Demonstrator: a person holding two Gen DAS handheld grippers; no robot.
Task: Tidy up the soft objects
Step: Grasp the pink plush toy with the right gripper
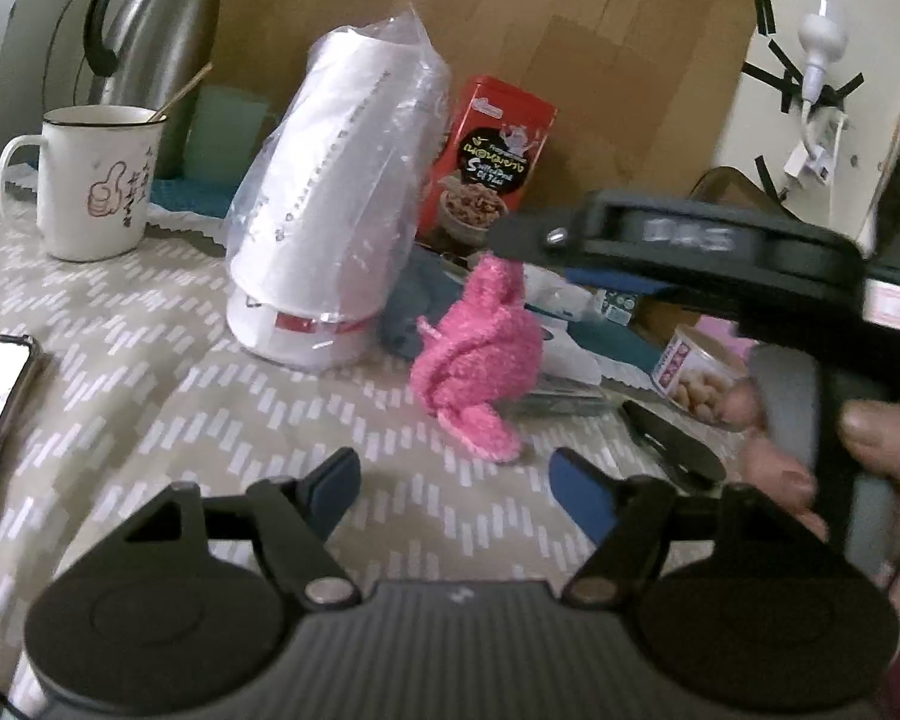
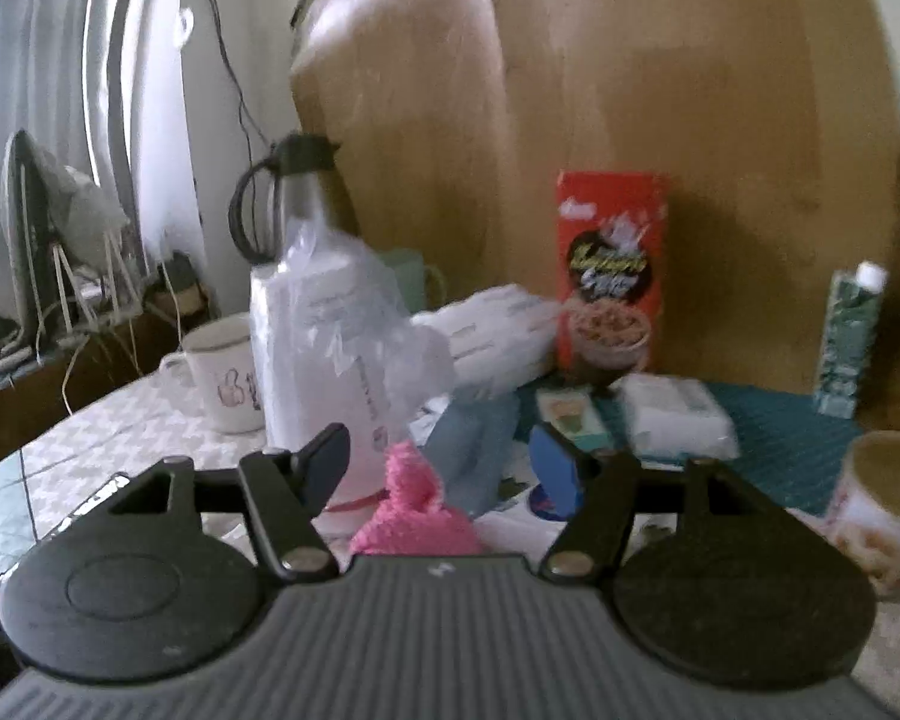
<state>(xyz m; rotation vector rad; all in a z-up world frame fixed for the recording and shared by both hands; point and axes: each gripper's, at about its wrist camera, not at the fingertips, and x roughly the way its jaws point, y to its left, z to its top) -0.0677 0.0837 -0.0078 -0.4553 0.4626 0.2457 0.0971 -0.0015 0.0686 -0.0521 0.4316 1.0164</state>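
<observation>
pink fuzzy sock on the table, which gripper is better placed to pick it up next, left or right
Probably the left. The left gripper stands open and faces the pink sock, which lies in clear view just beyond its fingertips. The right gripper is open too, but its view is blurred and its own body hides most of the sock.
</observation>
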